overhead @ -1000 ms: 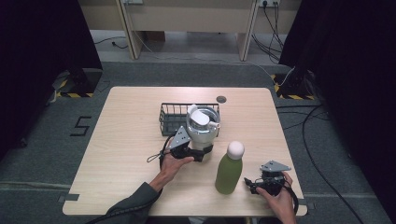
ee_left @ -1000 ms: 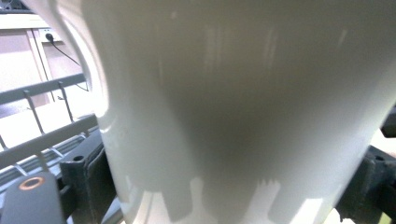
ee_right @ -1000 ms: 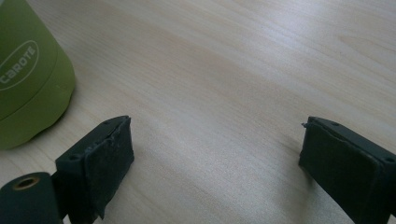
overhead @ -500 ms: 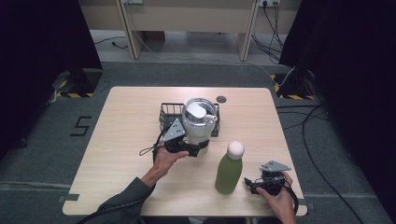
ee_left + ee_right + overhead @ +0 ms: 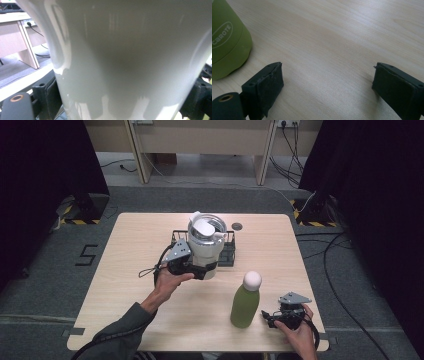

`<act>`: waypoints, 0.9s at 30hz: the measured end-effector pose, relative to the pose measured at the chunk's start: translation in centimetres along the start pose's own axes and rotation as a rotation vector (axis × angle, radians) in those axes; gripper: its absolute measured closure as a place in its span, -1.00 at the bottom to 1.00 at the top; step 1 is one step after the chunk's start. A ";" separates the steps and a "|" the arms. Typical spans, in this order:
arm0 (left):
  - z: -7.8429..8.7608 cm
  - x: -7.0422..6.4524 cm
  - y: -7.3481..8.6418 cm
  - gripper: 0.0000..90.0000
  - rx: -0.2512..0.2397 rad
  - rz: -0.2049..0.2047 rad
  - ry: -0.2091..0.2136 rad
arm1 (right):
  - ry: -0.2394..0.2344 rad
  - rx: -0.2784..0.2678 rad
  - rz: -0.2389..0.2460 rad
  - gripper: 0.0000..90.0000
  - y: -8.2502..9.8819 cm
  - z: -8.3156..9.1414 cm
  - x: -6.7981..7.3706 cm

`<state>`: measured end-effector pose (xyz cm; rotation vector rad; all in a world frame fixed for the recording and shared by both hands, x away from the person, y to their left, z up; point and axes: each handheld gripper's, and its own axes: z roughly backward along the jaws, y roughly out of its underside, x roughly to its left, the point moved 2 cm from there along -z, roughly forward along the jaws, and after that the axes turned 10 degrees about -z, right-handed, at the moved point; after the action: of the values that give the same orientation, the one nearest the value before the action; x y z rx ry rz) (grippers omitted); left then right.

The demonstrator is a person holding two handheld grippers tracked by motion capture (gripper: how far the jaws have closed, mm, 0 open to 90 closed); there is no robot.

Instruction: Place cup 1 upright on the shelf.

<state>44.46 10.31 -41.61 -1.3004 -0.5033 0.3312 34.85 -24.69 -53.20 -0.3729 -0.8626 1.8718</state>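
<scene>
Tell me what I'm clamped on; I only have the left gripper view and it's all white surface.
Observer: The left tool grips a white lidded tumbler low on its body.
Operator: Is it off the table?
Observer: I cannot tell; it stands upright in front of a black wire basket.
Operator: Where's my other hand?
Observer: The right tool rests open on the table, with a green bottle beside it.

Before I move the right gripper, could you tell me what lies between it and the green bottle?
Only bare tabletop, in the high view, separates right gripper from green bottle.
</scene>
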 end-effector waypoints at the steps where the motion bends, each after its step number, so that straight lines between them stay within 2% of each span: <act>1: 0.0 0.1 -0.2 -0.75 0.001 0.003 0.003 | 0.000 0.000 0.000 -0.78 0.0 0.0 0.0; 3: 0.1 0.3 -0.5 -0.75 0.000 0.003 -0.001 | 0.000 -0.001 0.003 -0.78 0.0 0.0 0.0; 7: 0.2 0.6 -0.9 -0.75 -0.005 0.035 0.003 | 0.000 -0.001 0.002 -0.78 0.0 0.0 0.0; 10: 0.3 1.0 -1.1 -0.75 -0.005 0.029 -0.009 | 0.000 -0.001 0.002 -0.78 0.0 0.0 0.0; 14: 0.5 1.5 -1.2 -0.75 -0.015 0.045 -0.016 | -0.001 0.000 0.001 -0.78 0.0 0.0 0.0; 19: 1.0 2.8 -1.6 -0.75 -0.028 0.065 -0.046 | 0.000 0.000 0.000 -0.78 0.0 0.0 0.0; 27: 1.7 4.9 -1.9 -0.75 -0.025 0.062 -0.100 | 0.000 0.000 0.001 -0.78 0.0 0.0 0.0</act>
<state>47.59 13.73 -38.65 -1.3303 -0.5532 0.4446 34.87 -24.69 -53.20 -0.3735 -0.8631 1.8729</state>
